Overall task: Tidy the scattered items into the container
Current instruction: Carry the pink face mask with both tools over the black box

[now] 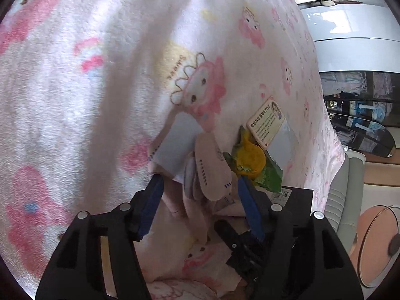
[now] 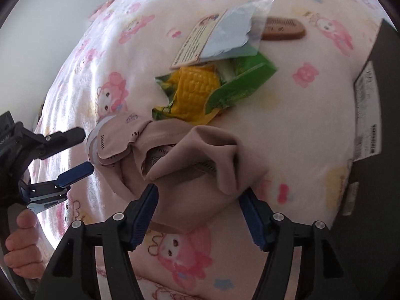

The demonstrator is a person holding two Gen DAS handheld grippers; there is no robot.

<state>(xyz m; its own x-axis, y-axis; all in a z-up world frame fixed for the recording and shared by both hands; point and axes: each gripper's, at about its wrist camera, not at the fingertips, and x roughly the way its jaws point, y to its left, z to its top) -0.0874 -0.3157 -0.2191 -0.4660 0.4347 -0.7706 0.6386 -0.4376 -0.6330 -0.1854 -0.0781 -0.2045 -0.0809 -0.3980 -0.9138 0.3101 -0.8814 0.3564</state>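
- My right hand-held gripper (image 2: pixel 197 195) stands wide and released over the crumpled beige cloth (image 2: pixel 190 160), one finger on each side of its near fold, nothing pinched yet.
- My left hand-held gripper (image 1: pixel 198 187) is released too, its jaws spread around the far end of the same cloth, where the stitched, sock-like ends lie.
- To do this well, I judge I should sink the right jaws lower so both pads catch a thick fold, not one loose layer that would slide out.
- The left should close on the sock ends only, clear of the corn snack packet (image 2: pixel 200 92) just beside them.
- Lifting both ends together should keep the cloth from trailing on the way to the dark container (image 2: pixel 375 125) at my right.
- A printed card in a clear sleeve (image 2: pixel 217 37) overlaps the packet's far end; a brown comb (image 2: pixel 285 28) lies beyond.
- Everything rests on a bed under a fluffy pink cartoon blanket (image 2: pixel 312 115), soft and rumpled, so the pads may snag it.
- Past the bed's edge I see a white cabinet (image 1: pixel 350 32) and glass shelves (image 1: pixel 360 125).
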